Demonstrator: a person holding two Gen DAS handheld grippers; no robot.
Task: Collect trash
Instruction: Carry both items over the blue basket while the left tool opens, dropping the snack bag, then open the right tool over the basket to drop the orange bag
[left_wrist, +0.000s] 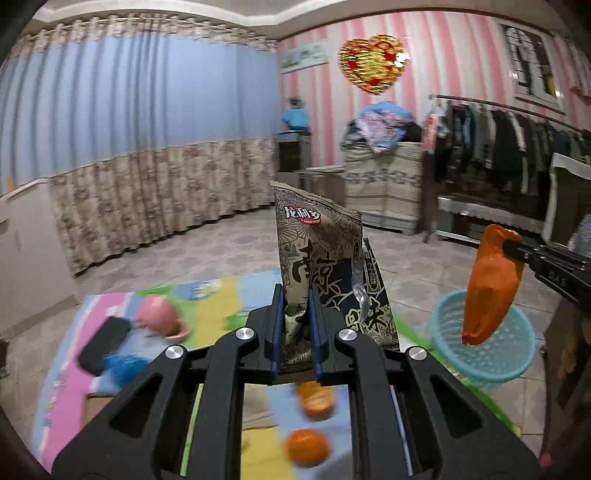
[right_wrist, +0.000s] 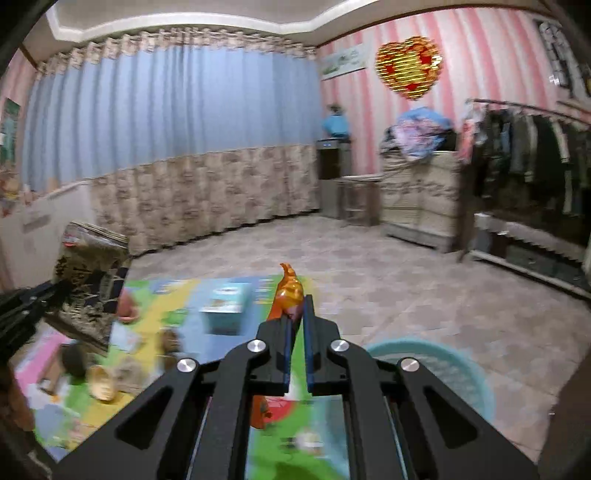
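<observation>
My left gripper (left_wrist: 296, 299) is shut on a brown and black snack bag (left_wrist: 317, 258), which stands upright above the play mat (left_wrist: 214, 306). At the left edge of the right wrist view the same snack bag (right_wrist: 90, 273) shows in the left gripper. My right gripper (right_wrist: 300, 301) is shut on an orange wrapper (right_wrist: 290, 290). In the left wrist view that orange wrapper (left_wrist: 489, 291) hangs from the right gripper (left_wrist: 511, 245) above a light blue basket (left_wrist: 484, 354). The basket (right_wrist: 443, 373) lies low and to the right of my right gripper.
On the play mat (right_wrist: 177, 314) lie two oranges (left_wrist: 308, 446), a pink cup (left_wrist: 160, 317), a black case (left_wrist: 103, 345), a blue cloth (left_wrist: 122, 367) and a teal box (right_wrist: 225, 306). A clothes rack (left_wrist: 517, 147) and a cabinet (left_wrist: 384, 181) stand against the pink striped wall.
</observation>
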